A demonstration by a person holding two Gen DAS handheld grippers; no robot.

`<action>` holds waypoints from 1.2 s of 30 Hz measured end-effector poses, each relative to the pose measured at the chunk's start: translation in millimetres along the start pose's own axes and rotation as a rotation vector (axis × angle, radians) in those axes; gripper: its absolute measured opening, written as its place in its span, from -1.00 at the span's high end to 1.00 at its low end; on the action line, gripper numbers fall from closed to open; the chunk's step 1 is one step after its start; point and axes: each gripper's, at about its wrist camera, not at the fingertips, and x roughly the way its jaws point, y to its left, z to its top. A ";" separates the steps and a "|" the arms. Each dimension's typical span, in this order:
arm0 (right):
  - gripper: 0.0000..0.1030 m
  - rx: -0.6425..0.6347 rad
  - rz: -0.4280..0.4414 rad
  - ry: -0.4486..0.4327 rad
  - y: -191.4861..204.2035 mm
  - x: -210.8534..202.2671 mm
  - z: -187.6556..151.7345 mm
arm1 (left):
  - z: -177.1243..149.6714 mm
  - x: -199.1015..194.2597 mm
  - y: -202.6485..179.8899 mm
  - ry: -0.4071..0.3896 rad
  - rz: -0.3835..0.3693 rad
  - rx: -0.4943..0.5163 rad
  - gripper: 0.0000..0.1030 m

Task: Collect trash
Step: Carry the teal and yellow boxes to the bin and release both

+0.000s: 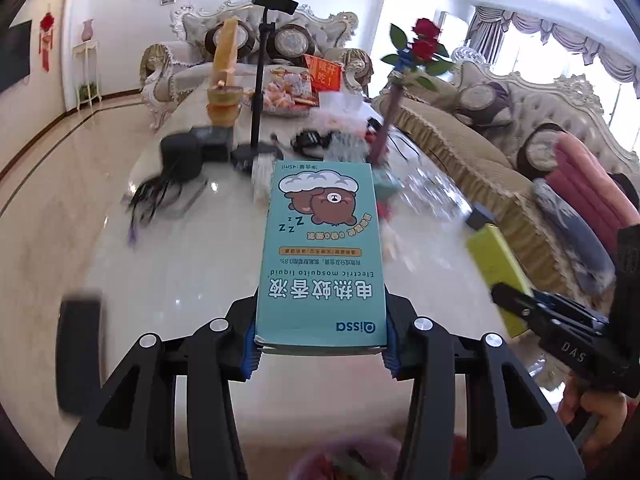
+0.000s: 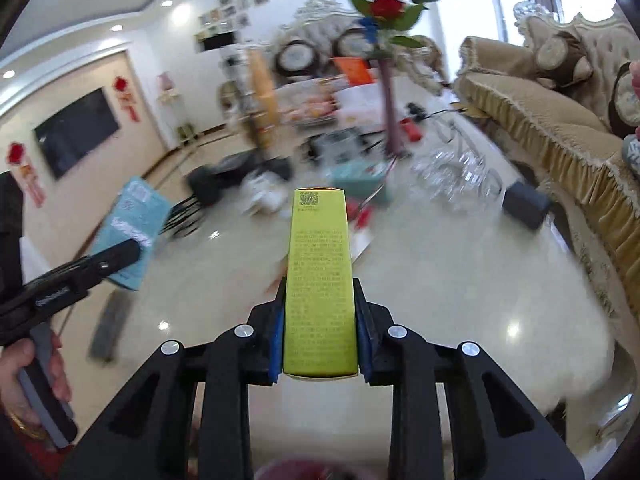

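Observation:
My left gripper (image 1: 320, 340) is shut on a teal mosquito-liquid box (image 1: 320, 256) with a sleeping bear print, held above the glossy marble table (image 1: 180, 264). My right gripper (image 2: 320, 344) is shut on a tall yellow-green box (image 2: 320, 280), also above the table. Each shows in the other's view: the yellow-green box (image 1: 498, 272) at the right of the left wrist view, the teal box (image 2: 132, 228) at the left of the right wrist view. A reddish rim shows blurred at the bottom edge (image 2: 304, 470), below the grippers.
The far table holds a vase of red roses (image 2: 390, 92), glassware (image 2: 456, 176), a black round object with cables (image 1: 180, 158), a phone stand (image 1: 260, 80), snack packs (image 1: 292, 88), a dark remote (image 1: 78, 352). Sofas (image 2: 560, 120) line the right and far sides.

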 end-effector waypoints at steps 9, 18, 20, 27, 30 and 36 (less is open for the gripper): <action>0.50 0.064 0.044 0.301 34.3 -15.5 -156.1 | -185.6 -8.6 -14.3 0.251 -0.053 -0.145 0.10; 0.50 0.077 -0.085 0.648 5.2 56.4 -251.0 | -287.7 68.4 -18.2 0.561 -0.050 -0.178 0.10; 0.50 0.098 -0.095 0.706 -0.3 70.2 -264.8 | -297.1 80.0 -17.9 0.612 -0.043 -0.174 0.10; 0.50 0.120 -0.139 0.803 -12.6 89.7 -299.2 | -331.4 107.0 -18.5 0.739 -0.006 -0.122 0.05; 0.49 0.117 -0.145 0.799 -11.6 87.8 -302.0 | -334.0 111.3 -19.1 0.760 -0.010 -0.108 -0.14; -0.07 0.104 -0.172 0.783 -15.1 92.8 -300.8 | -332.6 110.1 -23.8 0.741 -0.012 -0.067 -0.35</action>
